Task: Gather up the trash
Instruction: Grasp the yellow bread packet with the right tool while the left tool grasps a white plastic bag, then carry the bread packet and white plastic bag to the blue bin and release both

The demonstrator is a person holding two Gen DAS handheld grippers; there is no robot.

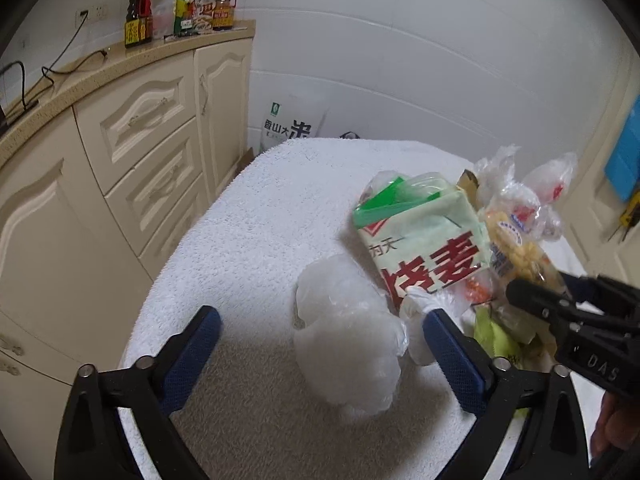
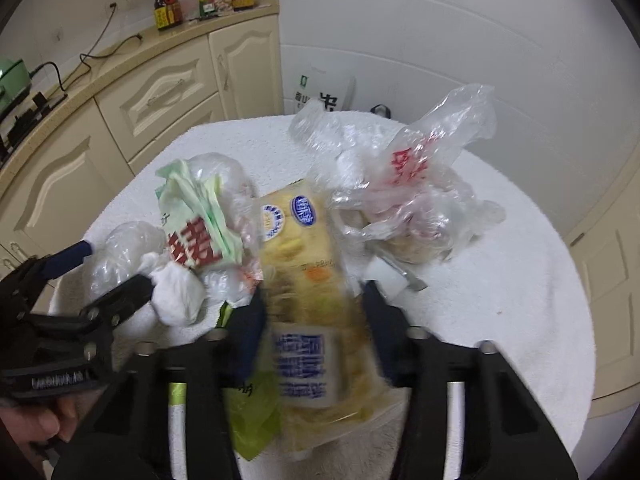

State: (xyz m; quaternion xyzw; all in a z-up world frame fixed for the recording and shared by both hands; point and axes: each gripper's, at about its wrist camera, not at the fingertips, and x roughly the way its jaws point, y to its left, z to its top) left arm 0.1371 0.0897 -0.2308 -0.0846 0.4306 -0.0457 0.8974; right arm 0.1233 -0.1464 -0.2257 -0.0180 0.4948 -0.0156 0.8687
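Left gripper (image 1: pixel 320 334) jaws wide apart, straddling a crumpled clear bag (image 1: pixel 346 336) on the white towel (image 1: pixel 248 240). Green wrapper (image 1: pixel 424 240) just behind. Right gripper (image 1: pixel 520 292) at right edge, over a yellow snack bag (image 1: pixel 516 248).

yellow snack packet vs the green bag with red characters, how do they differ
The yellow snack packet is clear plastic with blue print and lies between the right gripper fingers; the green bag is opaque pale green with big red characters and no gripper around it. Both lie on the white towel.
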